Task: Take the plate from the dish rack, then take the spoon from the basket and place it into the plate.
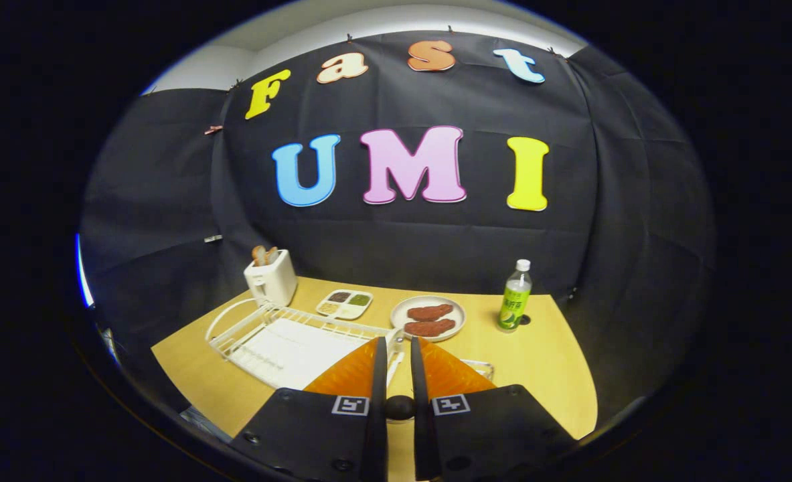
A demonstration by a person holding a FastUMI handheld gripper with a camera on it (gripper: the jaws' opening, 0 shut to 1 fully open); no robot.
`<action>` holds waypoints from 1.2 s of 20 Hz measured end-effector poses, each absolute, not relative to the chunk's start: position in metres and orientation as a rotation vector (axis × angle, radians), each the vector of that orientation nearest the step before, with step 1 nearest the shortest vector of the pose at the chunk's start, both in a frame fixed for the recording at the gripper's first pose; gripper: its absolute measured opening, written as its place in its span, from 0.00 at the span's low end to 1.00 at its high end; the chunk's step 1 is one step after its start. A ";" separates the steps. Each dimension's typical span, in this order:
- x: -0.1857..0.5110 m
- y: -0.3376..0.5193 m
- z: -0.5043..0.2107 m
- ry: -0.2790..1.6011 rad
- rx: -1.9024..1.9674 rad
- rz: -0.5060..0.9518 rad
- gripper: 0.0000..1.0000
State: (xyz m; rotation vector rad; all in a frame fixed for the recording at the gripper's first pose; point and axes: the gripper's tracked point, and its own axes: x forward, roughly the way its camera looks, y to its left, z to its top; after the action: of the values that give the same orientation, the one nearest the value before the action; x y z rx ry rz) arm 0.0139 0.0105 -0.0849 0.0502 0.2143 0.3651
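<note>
The tongs (396,343) hang above the near part of the desk (543,361), their two orange fingers (352,371) close together with only a narrow slit between them and nothing held in it. Just ahead of the fingertips and partly hidden behind them lies the white wire dish rack (282,338), its long side running from the near middle of the desk back toward the far left corner; a white tray sits inside it. A looped wire end of the rack rises at its far left. Beyond that end stands a white toaster (272,280) with bread sticking out of the top. Beside the toaster, past the rack, lies a small divided dish (344,304) with dark and green fillings. Beyond the fingertips rests the plate (428,318), round and flat on the desk, carrying two brown pieces of food laid side by side. Right of the plate, apart from it, a green-labelled bottle (515,297) stands upright.
</note>
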 end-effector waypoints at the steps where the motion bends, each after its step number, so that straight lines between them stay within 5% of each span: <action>1: 0.005 0.030 -0.091 0.225 0.049 0.393 0.19; 10: -0.034 0.165 -0.181 0.323 0.041 0.602 0.19; 24: -0.024 0.167 -0.226 0.422 -0.029 0.657 0.23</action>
State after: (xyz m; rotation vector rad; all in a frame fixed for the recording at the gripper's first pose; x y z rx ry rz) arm -0.0240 0.1669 -0.2260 -0.0294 0.4221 0.6567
